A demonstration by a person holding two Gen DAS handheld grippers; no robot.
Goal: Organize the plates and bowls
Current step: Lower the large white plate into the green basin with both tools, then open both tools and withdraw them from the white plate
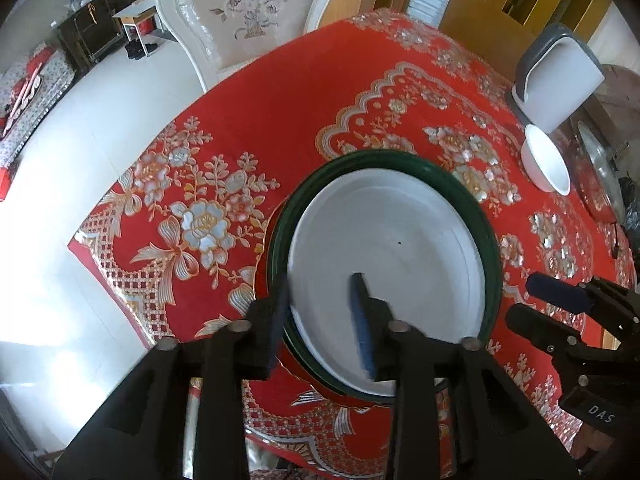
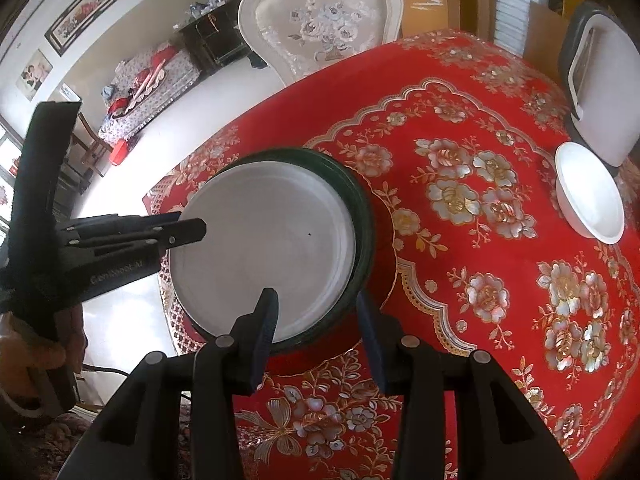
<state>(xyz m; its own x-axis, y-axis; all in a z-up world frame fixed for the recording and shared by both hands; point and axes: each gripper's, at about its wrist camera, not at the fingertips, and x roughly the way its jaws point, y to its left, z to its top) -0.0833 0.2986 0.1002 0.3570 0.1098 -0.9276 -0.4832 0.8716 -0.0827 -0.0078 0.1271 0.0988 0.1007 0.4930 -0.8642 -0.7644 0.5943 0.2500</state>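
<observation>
Two stacked dishes fill the left wrist view's centre: a round white ceramic plate [image 1: 384, 264] on a dark green rimmed plate [image 1: 493, 240]. The left gripper [image 1: 320, 320] straddles their near-left rim, jaws partly open, pads clear. In the right wrist view, the right gripper [image 2: 316, 320] likewise straddles the lower rim, gripping nothing; a white ceramic bowl [image 2: 588, 196] sits at right. Stiff, slippery, breakable: grip rims.

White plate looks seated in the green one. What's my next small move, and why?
Probably lift both grippers clear. The white plate rests inside the green plate; left gripper and right gripper straddle the rim, jaws apart. The white bowl remains unstacked.
</observation>
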